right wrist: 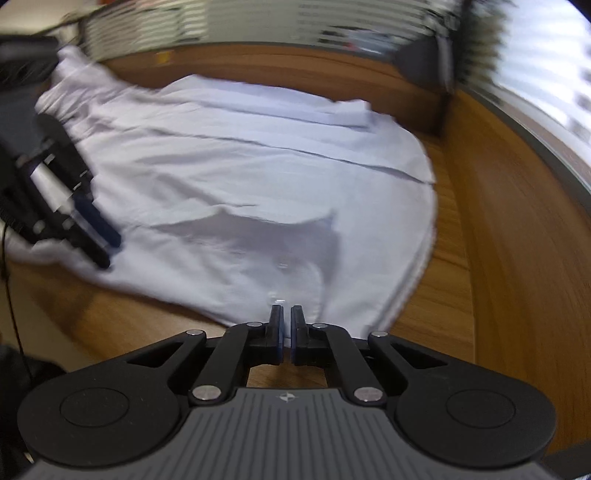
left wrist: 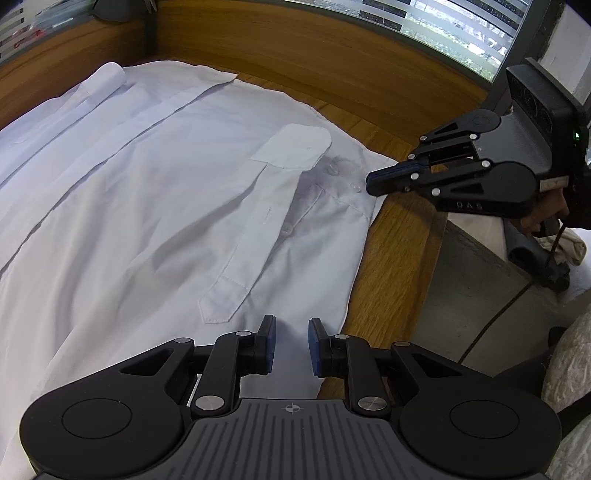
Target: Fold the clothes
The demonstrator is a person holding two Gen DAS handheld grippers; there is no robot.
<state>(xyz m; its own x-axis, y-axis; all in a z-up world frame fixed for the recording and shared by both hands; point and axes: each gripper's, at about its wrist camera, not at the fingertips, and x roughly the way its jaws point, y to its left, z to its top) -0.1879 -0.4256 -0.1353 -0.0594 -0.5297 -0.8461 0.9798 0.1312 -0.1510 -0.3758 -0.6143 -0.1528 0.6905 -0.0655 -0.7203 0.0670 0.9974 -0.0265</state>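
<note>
A white button shirt (left wrist: 147,184) (right wrist: 258,166) lies spread on the wooden table (left wrist: 391,258) (right wrist: 480,258), with a sleeve (left wrist: 258,221) folded across it. My right gripper (right wrist: 287,312) (left wrist: 371,181) is shut on the shirt's edge by the cuff buttons (left wrist: 356,186), and the cloth rises in a shadowed tent toward its tips. My left gripper (left wrist: 291,328) (right wrist: 105,247) points down at the shirt's near edge. Its jaws stand a narrow gap apart with white cloth showing between them. The right wrist view is blurred.
A raised wooden ledge (left wrist: 295,44) runs along the table's back under a window with blinds (left wrist: 461,33). Right of the table's edge are a grey surface (left wrist: 480,288), a cable and bundled cloth (left wrist: 569,369). A hand (left wrist: 546,218) grips the right tool.
</note>
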